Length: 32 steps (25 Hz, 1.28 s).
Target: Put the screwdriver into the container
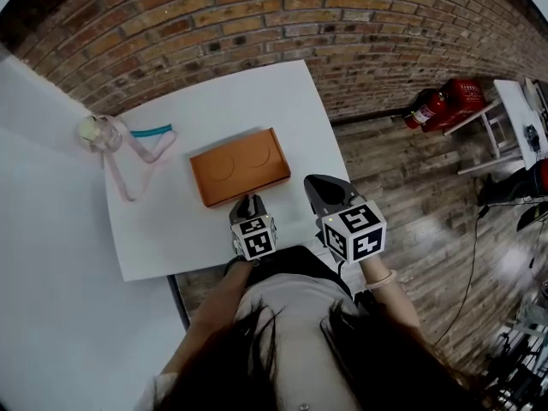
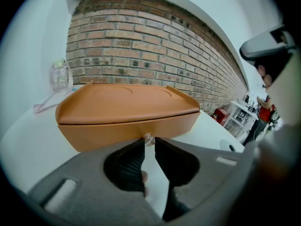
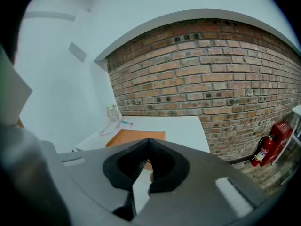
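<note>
In the head view the orange container (image 1: 240,168) lies with its lid shut in the middle of the white table (image 1: 214,110). My left gripper (image 1: 247,202) is at the middle of the container's lower edge. My right gripper (image 1: 317,185) hangs just right of its lower right corner, apart from it. At the upper left of the table stands a clear bottle (image 1: 96,132) with a pink strap (image 1: 128,174). Beside it lies a slim teal thing (image 1: 152,131), which may be the screwdriver but is too small to tell. A fire extinguisher (image 1: 428,108) lies on the floor at the right. My own head and shoulders cover the bottom of the frame.

In the left gripper view the container fills the middle and blocks the table behind it. My jaws stand narrow, with their tips pinching a small clear knob (image 2: 148,139) against the front wall. I cannot tell whether it is fixed to the container. The right edge is a grey blur.

In the right gripper view my jaws are pressed together with nothing between them. They hide most of the container, so only its far end shows above them.
</note>
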Motion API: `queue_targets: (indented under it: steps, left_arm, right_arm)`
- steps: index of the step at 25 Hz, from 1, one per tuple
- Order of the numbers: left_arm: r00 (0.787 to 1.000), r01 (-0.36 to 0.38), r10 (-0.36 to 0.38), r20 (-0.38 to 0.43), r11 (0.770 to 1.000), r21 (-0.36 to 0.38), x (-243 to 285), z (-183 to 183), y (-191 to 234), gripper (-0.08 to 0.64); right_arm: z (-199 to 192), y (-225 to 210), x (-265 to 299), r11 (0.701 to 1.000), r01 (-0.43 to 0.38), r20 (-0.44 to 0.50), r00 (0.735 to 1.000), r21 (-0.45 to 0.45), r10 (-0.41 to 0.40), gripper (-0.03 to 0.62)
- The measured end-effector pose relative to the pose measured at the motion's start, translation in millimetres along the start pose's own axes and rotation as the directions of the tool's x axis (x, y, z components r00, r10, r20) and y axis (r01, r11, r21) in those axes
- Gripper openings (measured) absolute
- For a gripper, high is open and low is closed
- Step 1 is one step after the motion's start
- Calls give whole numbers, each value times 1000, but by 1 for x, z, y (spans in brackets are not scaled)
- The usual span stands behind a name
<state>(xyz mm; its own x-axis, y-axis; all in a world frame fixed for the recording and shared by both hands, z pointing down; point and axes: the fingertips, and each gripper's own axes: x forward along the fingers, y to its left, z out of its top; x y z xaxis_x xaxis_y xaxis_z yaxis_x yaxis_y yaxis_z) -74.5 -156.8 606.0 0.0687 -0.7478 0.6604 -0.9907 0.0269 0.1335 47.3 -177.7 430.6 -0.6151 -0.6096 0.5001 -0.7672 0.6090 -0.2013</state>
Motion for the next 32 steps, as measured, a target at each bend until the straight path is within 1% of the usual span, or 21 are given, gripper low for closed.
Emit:
queue_targets:
  steps: [11,15,17,20,27,32]
  left_arm:
    - [1000,14,-14,3,1000,-1,6,4,3,66]
    - [999,41,-41,-5,999,26,6,4,0,73]
    - [998,61,-60,-15,997,43,6,3,-3,103]
    - [997,77,-76,-24,995,55,6,2,-5,118]
    - [994,98,-94,-55,993,62,-1,-8,-6,123]
    - [994,102,-98,-49,992,72,-10,-13,-1,121]
  right_arm:
    - [3,0,2,1000,11,2,1000,-3,-11,6]
    - [2,2,-1,1000,15,-1,1000,-2,-15,6]
    - [1,5,-2,1000,15,-1,1000,-3,-15,6]
    - [0,9,-3,1000,17,1,1000,-5,-17,6]
    - [-5,18,-14,1000,29,-2,1000,-8,-29,6]
    - [-9,28,-17,999,34,-1,999,-11,-34,6]
